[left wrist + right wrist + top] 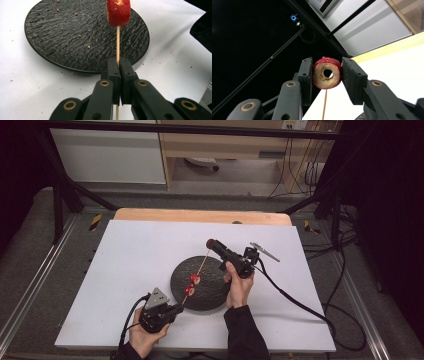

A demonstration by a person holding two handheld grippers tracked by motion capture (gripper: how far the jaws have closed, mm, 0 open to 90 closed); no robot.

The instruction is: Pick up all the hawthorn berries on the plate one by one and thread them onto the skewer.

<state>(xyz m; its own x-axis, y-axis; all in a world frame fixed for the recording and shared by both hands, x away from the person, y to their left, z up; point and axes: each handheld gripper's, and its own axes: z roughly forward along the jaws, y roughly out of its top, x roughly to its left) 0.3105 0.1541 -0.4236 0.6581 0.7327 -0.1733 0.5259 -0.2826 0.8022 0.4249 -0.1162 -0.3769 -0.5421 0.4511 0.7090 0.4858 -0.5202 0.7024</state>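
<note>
A thin wooden skewer [200, 268] slants over a round black slate plate [215, 295]. My left gripper [175, 309] is shut on the skewer's near end [117, 47], just off the plate's front edge. Two red fruit slices [192, 284] are threaded on the stick; the nearer one [118, 12] shows at the top of the left gripper view. My right gripper [211, 243] is shut on a third red-skinned slice [327, 73], a ring with a hole through its pale flesh. The slice is held at the skewer's far tip, whose stick [324, 105] shows just below it.
The plate [62, 32] carries small crumbs and lies on a white sheet [135, 255] over a wooden table [200, 215]. Black cables trail from both grippers, the right one looping off the table's right side. A dark frame surrounds the table.
</note>
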